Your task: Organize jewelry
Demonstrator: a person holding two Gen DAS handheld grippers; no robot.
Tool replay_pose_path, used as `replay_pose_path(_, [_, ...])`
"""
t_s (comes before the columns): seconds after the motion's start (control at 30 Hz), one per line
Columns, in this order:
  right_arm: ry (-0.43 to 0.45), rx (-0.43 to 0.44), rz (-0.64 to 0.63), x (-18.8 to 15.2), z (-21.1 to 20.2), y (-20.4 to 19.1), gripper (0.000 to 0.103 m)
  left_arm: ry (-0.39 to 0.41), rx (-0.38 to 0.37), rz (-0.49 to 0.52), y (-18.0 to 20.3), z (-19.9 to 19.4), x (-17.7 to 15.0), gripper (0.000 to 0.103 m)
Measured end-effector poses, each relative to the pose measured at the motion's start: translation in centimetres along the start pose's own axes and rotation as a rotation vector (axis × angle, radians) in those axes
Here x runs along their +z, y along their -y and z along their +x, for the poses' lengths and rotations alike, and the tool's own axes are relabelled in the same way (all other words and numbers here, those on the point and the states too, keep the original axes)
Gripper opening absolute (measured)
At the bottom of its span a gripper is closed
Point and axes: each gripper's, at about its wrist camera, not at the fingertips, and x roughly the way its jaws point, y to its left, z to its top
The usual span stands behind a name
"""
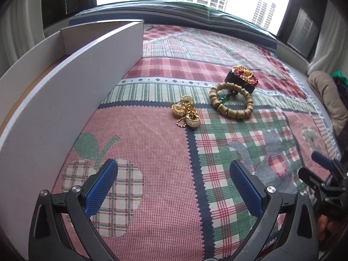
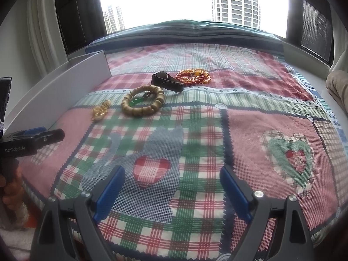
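Both your grippers, left gripper [image 1: 174, 187] and right gripper [image 2: 173, 190]: jaws wide apart, nothing held, over patchwork cloth [image 1: 152, 163].
Item 1: gold chain cluster [image 1: 186, 114], just beside white tray [image 1: 71, 100]. Prob. light, limp, slippery; pinch the bulk.
Item 2: wooden bead bracelet [image 1: 230, 100], stiff-ish (elastic?); grip one side of ring.
Item 3: red-amber bead strand [image 2: 193, 76], touching dark case [image 2: 167, 81], farthest back; loose, scoop mid-pile.

Both tools tilt downward with jaws spread wide and nothing between the blue pads — the left tool [image 1: 174, 187] and the right tool [image 2: 173, 190] alike. Beside the right tool, at its left, a hand [image 2: 9, 182] grips the other tool's handle.
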Motion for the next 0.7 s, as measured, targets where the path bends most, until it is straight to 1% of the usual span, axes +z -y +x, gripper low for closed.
replay_pose_path(0.13, [0.01, 0.002, 0.009, 0.0, -0.3, 0.2, 0.091, 0.027, -0.021, 0.016, -1.0, -0.6, 1.9, 0.102])
replay_pose_path(0.27, [0.01, 0.01, 0.026, 0.0, -0.2, 0.5, 0.091, 0.007, -0.035, 0.051, -1.4, 0.0, 3.7, 0.102])
replay_pose_path(0.37, [0.008, 0.012, 0.03, 0.0, -0.2, 0.6, 0.091, -0.034, -0.031, 0.116, -0.3, 1.7, 4.1, 0.102])
replay_pose_path(0.43, [0.01, 0.013, 0.026, 0.1, -0.2, 0.5, 0.091, -0.038, -0.015, 0.166, 0.7, 3.0, 4.3, 0.102])
replay_pose_path(0.53, [0.014, 0.014, 0.018, 0.1, -0.4, 0.2, 0.091, -0.065, 0.001, 0.192, 1.9, 5.5, 5.1, 0.102])
replay_pose_path(0.63, [0.014, 0.014, 0.02, 0.1, -0.5, 0.3, 0.091, -0.063, 0.022, 0.219, 3.0, 7.8, 6.0, 0.1])
replay_pose_path(0.67, [0.015, 0.014, 0.024, 0.0, -0.5, 0.4, 0.091, -0.07, 0.041, 0.23, 3.2, 8.7, 6.2, 0.093])
replay_pose_path(0.7, [0.016, 0.014, 0.028, 0.1, -0.6, 0.5, 0.091, -0.085, 0.058, 0.236, 3.3, 9.5, 6.2, 0.082])
